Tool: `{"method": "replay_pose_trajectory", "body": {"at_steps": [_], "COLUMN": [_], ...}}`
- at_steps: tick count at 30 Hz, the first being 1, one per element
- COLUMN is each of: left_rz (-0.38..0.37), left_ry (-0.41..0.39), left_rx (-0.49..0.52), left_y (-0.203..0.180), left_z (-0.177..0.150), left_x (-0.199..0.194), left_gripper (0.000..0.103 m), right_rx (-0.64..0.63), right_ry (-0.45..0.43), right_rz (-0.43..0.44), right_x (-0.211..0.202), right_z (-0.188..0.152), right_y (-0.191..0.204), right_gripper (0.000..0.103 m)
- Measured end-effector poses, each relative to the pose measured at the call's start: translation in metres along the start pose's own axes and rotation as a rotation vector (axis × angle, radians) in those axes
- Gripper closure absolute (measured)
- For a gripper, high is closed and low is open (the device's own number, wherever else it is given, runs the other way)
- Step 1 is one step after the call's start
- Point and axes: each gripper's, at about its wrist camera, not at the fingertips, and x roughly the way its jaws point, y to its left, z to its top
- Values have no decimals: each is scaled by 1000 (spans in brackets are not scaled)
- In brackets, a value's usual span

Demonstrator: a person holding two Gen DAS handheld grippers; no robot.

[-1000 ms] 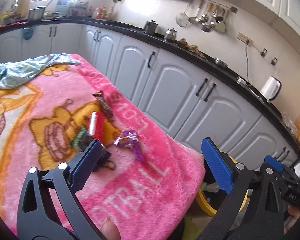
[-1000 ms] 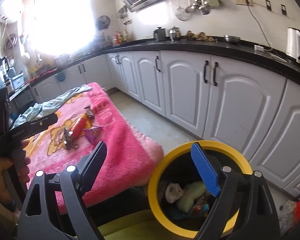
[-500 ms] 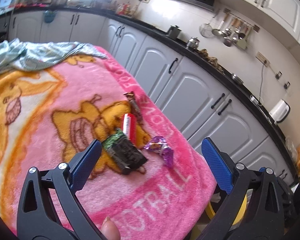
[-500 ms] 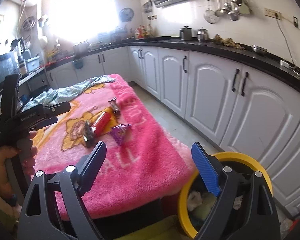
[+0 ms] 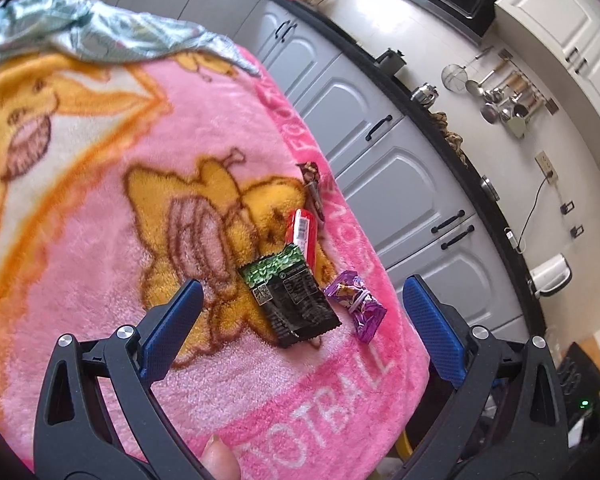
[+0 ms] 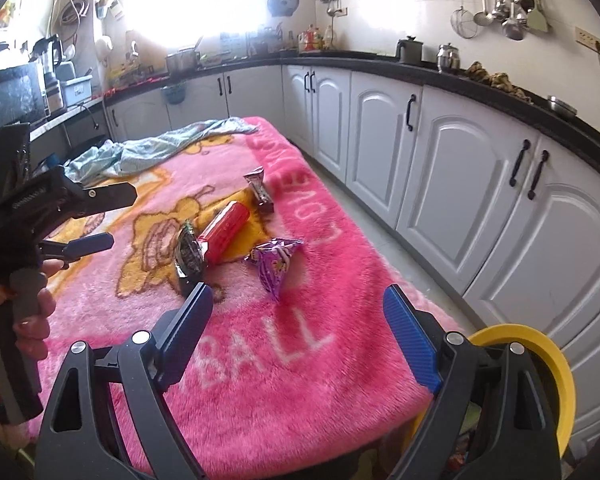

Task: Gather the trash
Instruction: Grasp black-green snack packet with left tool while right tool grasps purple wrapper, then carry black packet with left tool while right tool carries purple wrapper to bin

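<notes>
Hovering over a pink blanket (image 6: 332, 360) that covers the table. Yellow bin (image 6: 556, 364) sits just past its near right corner. On the blanket, four bits of trash lie close together: black-green packet (image 5: 288, 300), red wrapper (image 5: 302, 234) touching its far edge, purple wrapper (image 5: 358, 306) just beside on the right, brown wrapper (image 5: 314, 184) farthest off. My left claw (image 5: 300, 316) spread wide, nothing between the pads. My right claw (image 6: 298, 336) likewise spread and empty, purple wrapper ahead.
</notes>
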Motion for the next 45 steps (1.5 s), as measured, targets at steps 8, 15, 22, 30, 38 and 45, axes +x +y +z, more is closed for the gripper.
{"method": "replay_pose_trajectory", "body": {"at_steps": [8,15,22,30,38,45], "left_rz": [-42,-51,-9,6,-11,-18], "left_ry": [90,144,150,155,150,132], "left_rx": [-119,-245,-265,-239,-226,-188], "left_y": [15,29,31,36,41,38], "left_z": [2,7,7,8,2,-1], "left_x": [33,58,68,69,59,44], "left_gripper": [23,33,43,61,67,68], "right_rx": [-35,-18,-12,-5,3,22], "right_ry": [81,150,197,182,175,172], "right_rz": [23,63,80,83,89,98], "right_x": [47,80,97,91,80,67], "right_z": [2,1,-7,-15,-24,-34], "right_y": [10,12,12,11,8,5], "right_gripper": [30,56,88,90,90,90]}}
